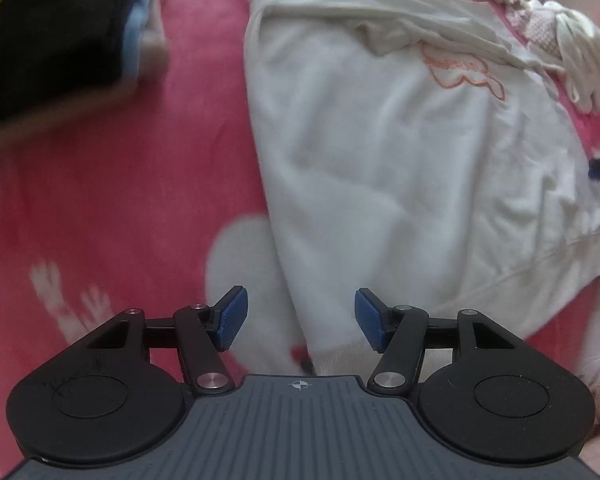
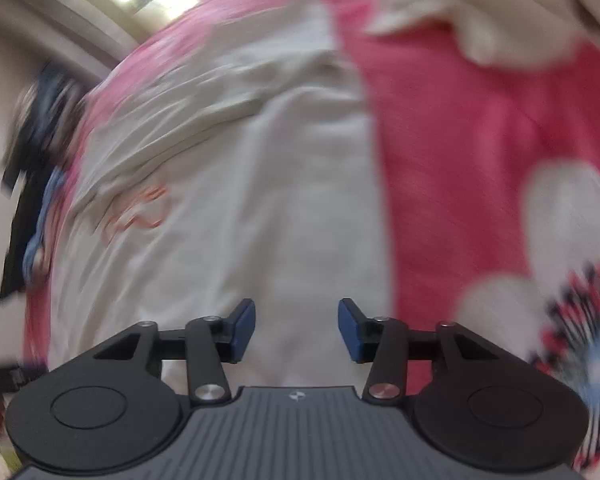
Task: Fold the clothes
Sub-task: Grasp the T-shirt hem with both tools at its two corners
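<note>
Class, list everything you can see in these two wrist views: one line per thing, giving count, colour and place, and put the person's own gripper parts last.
Garment: one, white with an orange outline print, spread on the bed ahead of both grippers.
Bedcover: one, pink with white flower shapes, under the garment.
Dark clothes: one pile, black with some light blue, far left in the left wrist view; blurred.
Pale bundle: one, white and pinkish, top right in the left wrist view; too small to identify.
Cream fabric: one piece, top right in the right wrist view; blurred.
Left gripper: one, black with blue pads, jaws open, empty.
Right gripper: one, black with blue pads, jaws open, empty.
</note>
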Demonstrator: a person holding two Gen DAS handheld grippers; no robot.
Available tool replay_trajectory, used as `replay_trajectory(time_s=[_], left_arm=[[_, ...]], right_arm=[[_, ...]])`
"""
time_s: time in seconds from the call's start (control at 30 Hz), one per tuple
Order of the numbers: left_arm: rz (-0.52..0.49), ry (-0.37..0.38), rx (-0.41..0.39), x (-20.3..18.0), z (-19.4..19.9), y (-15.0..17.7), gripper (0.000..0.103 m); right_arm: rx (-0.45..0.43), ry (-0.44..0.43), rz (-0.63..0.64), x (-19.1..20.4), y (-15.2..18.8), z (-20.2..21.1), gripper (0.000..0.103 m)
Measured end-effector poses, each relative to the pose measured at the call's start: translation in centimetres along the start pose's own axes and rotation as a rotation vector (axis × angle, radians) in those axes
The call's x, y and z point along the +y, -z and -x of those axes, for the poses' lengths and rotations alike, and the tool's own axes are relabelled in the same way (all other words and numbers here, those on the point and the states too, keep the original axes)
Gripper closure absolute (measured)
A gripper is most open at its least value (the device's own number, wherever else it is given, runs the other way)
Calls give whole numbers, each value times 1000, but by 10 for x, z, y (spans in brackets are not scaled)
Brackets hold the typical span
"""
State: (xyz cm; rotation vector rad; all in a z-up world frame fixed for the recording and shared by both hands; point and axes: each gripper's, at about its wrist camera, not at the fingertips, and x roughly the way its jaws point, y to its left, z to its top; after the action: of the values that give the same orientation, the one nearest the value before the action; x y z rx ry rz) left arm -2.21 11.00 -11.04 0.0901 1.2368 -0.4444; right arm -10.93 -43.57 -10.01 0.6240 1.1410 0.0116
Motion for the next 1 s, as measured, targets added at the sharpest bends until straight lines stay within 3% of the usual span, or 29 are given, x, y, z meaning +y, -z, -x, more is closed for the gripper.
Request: replay_trajectory(time_s=[0.13, 0.33, 0.47, 0.7, 1.0], left_arm=[[57, 43, 1, 12, -4, 10, 44], [65, 24, -37, 12, -13, 2, 43], [117, 72, -52, 16, -12, 11, 43], [167, 205, 15, 22, -8, 28, 48], [97, 299, 95, 14, -10, 45, 58]], right_arm=[[-13, -59, -165, -32, -1, 1, 54], [-110, -44, -190, -41, -6, 1, 54], [-121, -66, -236, -60, -3, -2, 54], [51, -174, -242, -70, 13, -4, 55], [304, -191, -162, -61, 57, 0, 73]])
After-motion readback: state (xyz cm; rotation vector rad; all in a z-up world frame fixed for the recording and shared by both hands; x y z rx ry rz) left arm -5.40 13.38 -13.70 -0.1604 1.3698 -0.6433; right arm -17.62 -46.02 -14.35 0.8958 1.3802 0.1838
